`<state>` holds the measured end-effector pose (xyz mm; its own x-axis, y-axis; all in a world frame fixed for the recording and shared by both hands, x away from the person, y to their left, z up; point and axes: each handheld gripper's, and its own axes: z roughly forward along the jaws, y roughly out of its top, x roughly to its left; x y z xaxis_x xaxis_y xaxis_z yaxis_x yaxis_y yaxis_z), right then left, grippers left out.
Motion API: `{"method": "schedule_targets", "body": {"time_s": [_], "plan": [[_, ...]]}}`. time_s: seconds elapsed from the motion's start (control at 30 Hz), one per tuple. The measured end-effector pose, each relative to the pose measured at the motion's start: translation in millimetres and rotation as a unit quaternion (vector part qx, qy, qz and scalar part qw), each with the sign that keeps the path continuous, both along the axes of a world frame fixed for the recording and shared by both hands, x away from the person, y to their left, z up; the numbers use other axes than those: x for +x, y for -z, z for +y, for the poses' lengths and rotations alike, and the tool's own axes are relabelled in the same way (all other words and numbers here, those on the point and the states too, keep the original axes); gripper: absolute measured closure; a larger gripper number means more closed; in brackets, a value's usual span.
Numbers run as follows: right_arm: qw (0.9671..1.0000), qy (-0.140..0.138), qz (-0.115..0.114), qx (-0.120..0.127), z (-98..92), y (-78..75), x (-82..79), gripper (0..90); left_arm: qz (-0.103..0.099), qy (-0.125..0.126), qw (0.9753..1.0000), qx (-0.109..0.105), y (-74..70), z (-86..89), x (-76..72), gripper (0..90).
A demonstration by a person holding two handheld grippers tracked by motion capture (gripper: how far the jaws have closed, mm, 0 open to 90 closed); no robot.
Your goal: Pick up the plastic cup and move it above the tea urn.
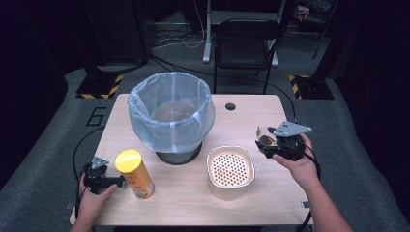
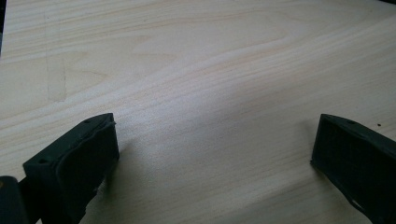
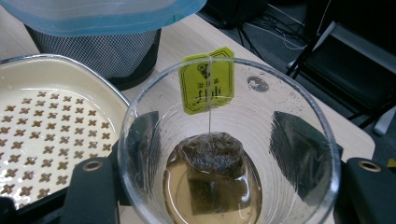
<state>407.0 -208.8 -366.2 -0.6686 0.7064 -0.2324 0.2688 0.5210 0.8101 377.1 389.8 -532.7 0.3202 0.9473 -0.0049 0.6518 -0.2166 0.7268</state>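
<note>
My right gripper (image 1: 271, 145) is shut on a clear glass cup (image 1: 265, 139) above the table's right side. Through the cup's wall (image 3: 261, 107) in the right gripper view I see both jaws pressed against its sides. A wet tea bag (image 3: 212, 163) lies in a little brown tea at the bottom, and its yellow tag (image 3: 207, 86) hangs over the far rim. My left gripper (image 1: 110, 181) rests at the front left, just left of an orange chip can (image 1: 138, 176) with a yellow lid. The left gripper (image 2: 212, 126) is open over bare wood.
A mesh bin (image 1: 171, 113) lined with a blue bag stands at the table's centre. A cream container with a perforated top (image 1: 230, 169) sits in front of it, just left of the cup. A black chair (image 1: 246, 41) stands behind the table.
</note>
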Motion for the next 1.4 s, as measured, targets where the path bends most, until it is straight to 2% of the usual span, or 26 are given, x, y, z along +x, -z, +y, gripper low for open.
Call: {"method": "schedule_targets", "body": {"time_s": [0.1,0.4,0.5,0.57,0.67,0.77,0.93,0.97,1.0,1.03,1.07,1.1,1.13,1.2,1.23,1.27,1.3,1.37,1.4], "plan": [[0.9998,-0.008,-0.015,-0.011,5.1,-1.4,2.3,33.2,0.000,0.000,1.0000,-0.002,0.3,-0.2,0.0,0.3],[0.9982,-0.029,-0.038,-0.036,14.1,-2.8,1.9,33.4,0.000,0.000,1.0000,-0.001,0.0,-0.1,0.0,0.3],[0.9967,-0.035,-0.055,-0.049,15.9,-3.7,1.6,33.6,0.000,0.000,1.0000,0.000,0.0,0.0,0.0,0.3],[0.9964,-0.037,-0.058,-0.050,16.7,-4.0,1.2,33.6,-0.001,0.000,1.0000,-0.002,0.3,-0.2,0.1,0.3],[0.9935,-0.046,-0.084,-0.063,22.1,-6.5,-2.2,33.8,-0.001,0.000,1.0000,0.000,0.2,0.0,0.1,0.3],[0.9867,-0.056,-0.115,-0.100,31.0,-5.6,-6.5,34.0,0.000,0.000,1.0000,0.000,0.0,0.0,0.0,0.3],[0.9742,-0.075,-0.147,-0.154,45.1,-0.8,-12.2,34.2,0.000,0.000,1.0000,0.000,0.0,0.0,0.0,0.3],[0.9723,-0.077,-0.152,-0.160,47.9,0.3,-12.8,34.3,0.000,0.000,1.0000,0.000,0.0,0.0,0.0,0.3],[0.9723,-0.077,-0.152,-0.160,47.9,0.3,-12.8,34.3,0.000,0.000,1.0000,0.000,0.0,0.0,0.0,0.3],[0.9666,-0.081,-0.166,-0.177,52.7,1.6,-14.7,34.4,0.000,0.000,1.0000,0.000,0.0,0.0,0.0,0.3],[0.9639,-0.087,-0.171,-0.185,54.8,1.9,-15.0,34.4,0.000,0.000,1.0000,0.000,0.0,0.0,0.0,0.3],[0.9639,-0.087,-0.171,-0.185,54.8,1.9,-15.0,34.4,0.000,0.000,1.0000,0.000,0.0,0.0,0.0,0.3],[0.9576,-0.092,-0.185,-0.200,59.2,1.5,-16.5,34.5,0.000,0.000,1.0000,0.000,0.0,0.0,0.0,0.3],[0.9537,-0.097,-0.194,-0.208,62.7,1.4,-18.6,34.8,0.001,0.000,1.0000,-0.003,0.1,-0.3,0.0,0.3],[0.9502,-0.099,-0.202,-0.216,64.3,1.6,-19.7,34.9,0.000,0.000,1.0000,0.000,0.0,0.1,0.1,0.3],[0.9502,-0.099,-0.202,-0.216,64.3,1.6,-19.7,34.9,0.000,0.000,1.0000,0.000,0.0,0.1,0.1,0.3],[0.9440,-0.095,-0.214,-0.232,68.2,3.8,-23.6,35.0,0.000,0.000,1.0000,0.000,0.0,0.0,0.0,0.3],[0.9369,-0.100,-0.229,-0.244,71.4,5.2,-25.8,35.2,0.000,0.000,1.0000,0.000,0.0,0.1,0.1,0.3],[0.9369,-0.100,-0.229,-0.244,71.4,5.2,-25.8,35.2,0.000,0.001,1.0000,0.000,-0.1,0.1,0.1,0.3]]}}
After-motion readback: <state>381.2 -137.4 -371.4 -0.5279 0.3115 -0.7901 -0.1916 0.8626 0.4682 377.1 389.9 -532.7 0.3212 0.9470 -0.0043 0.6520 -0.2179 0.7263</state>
